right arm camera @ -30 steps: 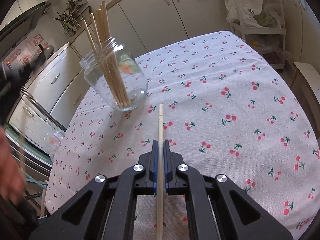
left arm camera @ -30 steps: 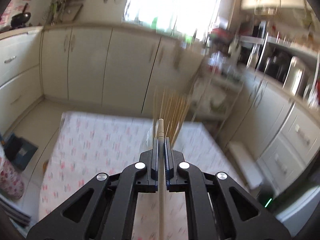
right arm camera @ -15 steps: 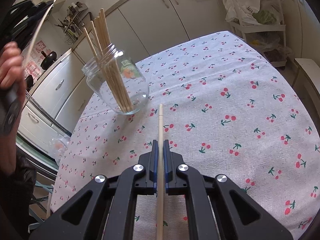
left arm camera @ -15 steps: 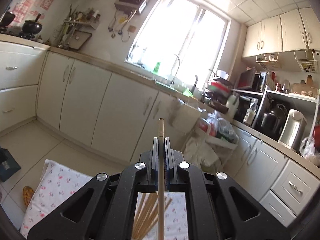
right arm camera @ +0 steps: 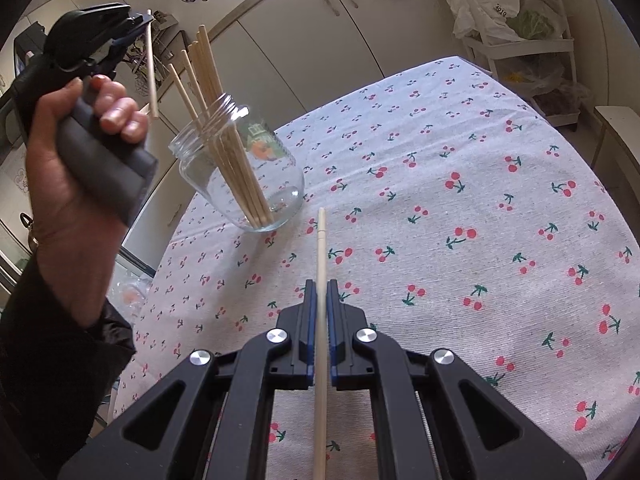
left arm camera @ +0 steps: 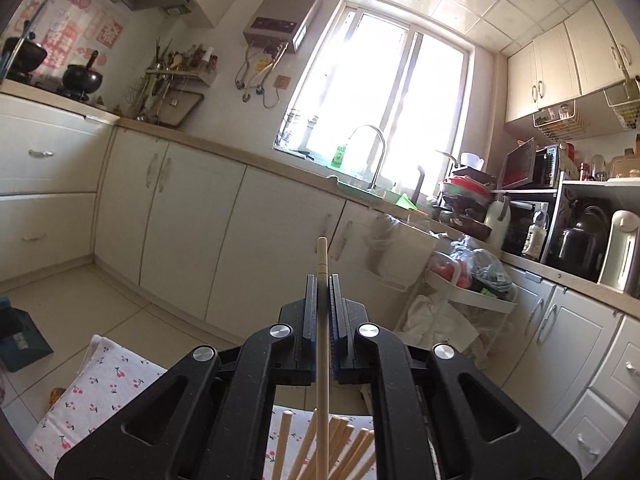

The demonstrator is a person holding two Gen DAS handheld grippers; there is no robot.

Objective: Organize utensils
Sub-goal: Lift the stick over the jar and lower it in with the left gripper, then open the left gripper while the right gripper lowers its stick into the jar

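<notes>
Lifted level above the jar (right arm camera: 240, 176), my left gripper (left arm camera: 322, 280) grips its chopstick (left arm camera: 322, 344), probably for dropping in; right gripper (right arm camera: 320, 284) clamps another chopstick (right arm camera: 320, 320).

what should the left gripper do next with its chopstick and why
Probably lower the left gripper so its chopstick tip enters the jar mouth, then release. The stick hangs above and beside the rim, jaws shut on it, with other chopsticks already standing inside.
</notes>
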